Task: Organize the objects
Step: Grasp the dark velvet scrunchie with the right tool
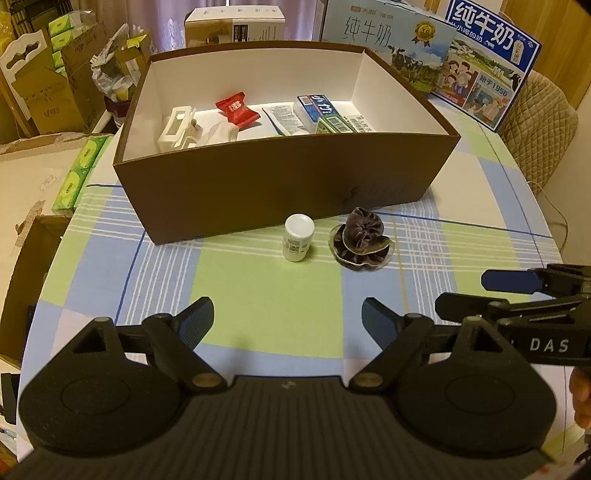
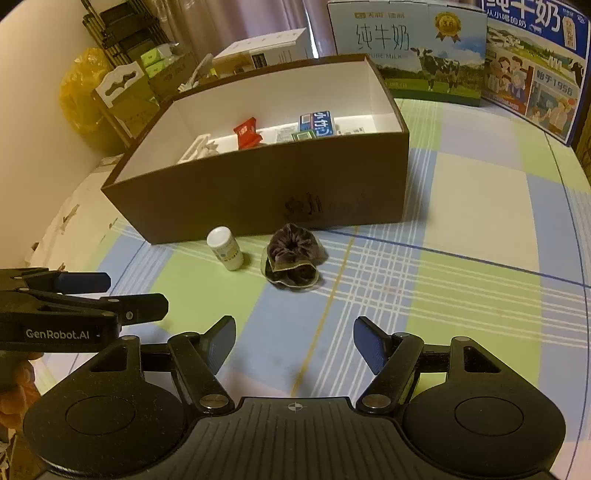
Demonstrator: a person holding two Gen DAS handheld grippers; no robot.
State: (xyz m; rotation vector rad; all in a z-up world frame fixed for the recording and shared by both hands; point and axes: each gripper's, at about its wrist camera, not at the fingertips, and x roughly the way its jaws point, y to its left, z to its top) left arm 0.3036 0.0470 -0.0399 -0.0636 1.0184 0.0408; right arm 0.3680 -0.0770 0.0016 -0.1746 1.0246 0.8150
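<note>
A brown box [image 1: 280,184] [image 2: 258,192] with a white inside stands on the checked tablecloth. It holds a white hair clip [image 1: 177,127], a red candy packet [image 1: 236,107] [image 2: 246,132], a blue carton [image 1: 317,105] [image 2: 317,123] and other small packets. In front of it stand a small white bottle [image 1: 298,237] [image 2: 226,248] and a dark velvet scrunchie [image 1: 362,238] [image 2: 293,256]. My left gripper [image 1: 288,321] is open and empty, short of the bottle. My right gripper [image 2: 294,341] is open and empty, short of the scrunchie. Each gripper shows at the edge of the other's view.
Two milk cartons [image 1: 436,51] [image 2: 461,51] stand behind the box at the back right. A white box [image 1: 234,26] stands behind it. Cardboard boxes and green tissue packs [image 1: 79,170] lie beyond the table's left edge. A chair [image 1: 539,122] stands at the right.
</note>
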